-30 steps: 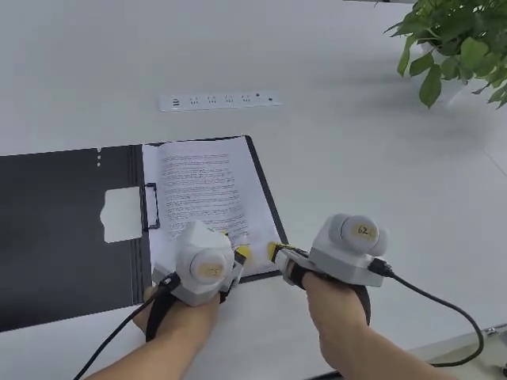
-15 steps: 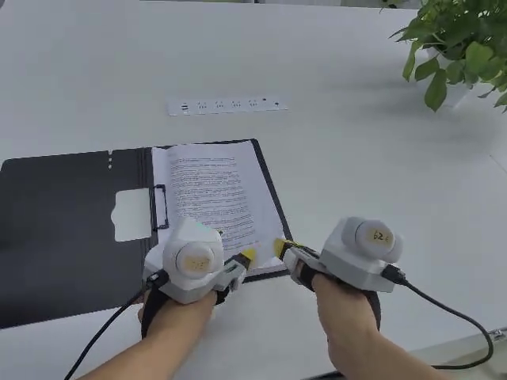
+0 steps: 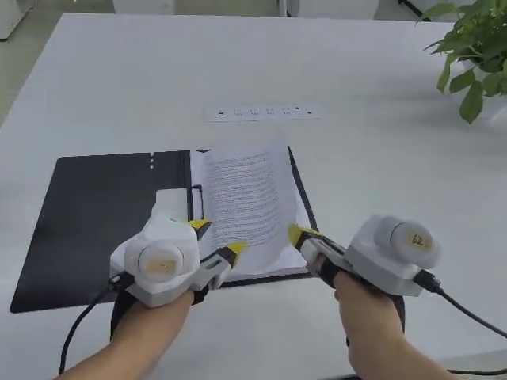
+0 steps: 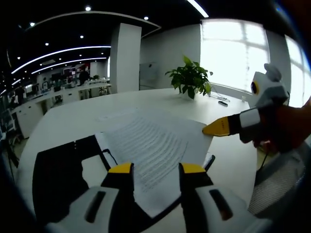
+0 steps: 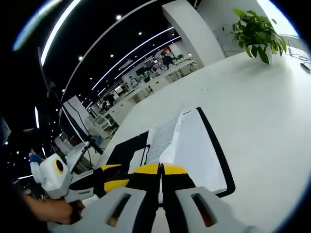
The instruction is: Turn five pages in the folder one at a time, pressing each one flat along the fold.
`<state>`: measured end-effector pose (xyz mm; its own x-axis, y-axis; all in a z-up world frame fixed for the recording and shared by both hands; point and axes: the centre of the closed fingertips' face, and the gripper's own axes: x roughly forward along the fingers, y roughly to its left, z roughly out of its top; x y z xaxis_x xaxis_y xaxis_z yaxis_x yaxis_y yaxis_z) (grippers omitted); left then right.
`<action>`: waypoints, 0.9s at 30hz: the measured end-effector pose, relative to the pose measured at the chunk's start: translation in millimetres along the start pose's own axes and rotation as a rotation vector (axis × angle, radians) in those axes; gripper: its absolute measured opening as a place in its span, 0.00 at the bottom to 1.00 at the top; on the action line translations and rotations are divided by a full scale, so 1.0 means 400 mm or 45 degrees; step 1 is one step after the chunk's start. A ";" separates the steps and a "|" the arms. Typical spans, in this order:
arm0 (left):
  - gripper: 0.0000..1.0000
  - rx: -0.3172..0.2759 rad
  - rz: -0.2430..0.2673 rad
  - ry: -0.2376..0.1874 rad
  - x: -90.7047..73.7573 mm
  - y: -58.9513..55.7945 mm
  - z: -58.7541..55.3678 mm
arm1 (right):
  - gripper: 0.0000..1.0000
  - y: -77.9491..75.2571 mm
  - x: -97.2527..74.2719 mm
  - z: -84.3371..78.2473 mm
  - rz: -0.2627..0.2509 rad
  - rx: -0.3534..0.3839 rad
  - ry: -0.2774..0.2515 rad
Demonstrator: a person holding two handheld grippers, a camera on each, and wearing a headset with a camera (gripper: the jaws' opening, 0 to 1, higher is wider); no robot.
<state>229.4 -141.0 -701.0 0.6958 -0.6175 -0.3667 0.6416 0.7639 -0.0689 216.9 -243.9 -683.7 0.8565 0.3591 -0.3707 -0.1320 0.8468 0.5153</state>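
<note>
While the black folder (image 3: 95,214) lies open on the white table (image 3: 372,142), its dark inside cover spreads out on one side and a stack of printed pages (image 3: 279,257) fills the other half, held at the spine by a metal clip (image 3: 196,199). Inside the cover, just beside that clip, sits a pale rectangular pocket (image 3: 170,199). At the folder's near outer corner, the right gripper (image 3: 299,234) has its yellow-tipped jaws pressed together on the edge of the top page (image 3: 253,198). In the right gripper view the sheet rises edge-on from between the closed tips, lifted off the stack beneath it. The left gripper (image 3: 218,238) hovers over the folder's near edge, close to the spine, with its jaws apart and nothing between them. In the left gripper view the printed sheet shows through the gap, but whether the tips touch the paper cannot be told. Beyond the folder's far edge lies a white power strip (image 3: 261,113), and a potted plant (image 3: 475,47) stands well apart from the folder, at the table's far corner.
</note>
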 end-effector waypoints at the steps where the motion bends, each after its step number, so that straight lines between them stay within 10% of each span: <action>1: 0.36 0.001 0.006 -0.006 -0.012 0.010 0.001 | 0.00 0.012 0.000 0.003 0.011 -0.007 -0.004; 13: 0.35 -0.013 0.107 -0.064 -0.158 0.112 0.020 | 0.00 0.197 0.033 0.029 0.198 -0.100 -0.033; 27: 0.34 -0.048 0.226 -0.106 -0.309 0.210 0.003 | 0.00 0.357 0.111 -0.064 0.326 -0.146 0.060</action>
<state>197.6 -0.8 -660.2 0.8221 -0.4848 -0.2986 0.4953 0.8676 -0.0451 223.3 -96.9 -646.2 0.7640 0.5829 -0.2766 -0.3992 0.7638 0.5071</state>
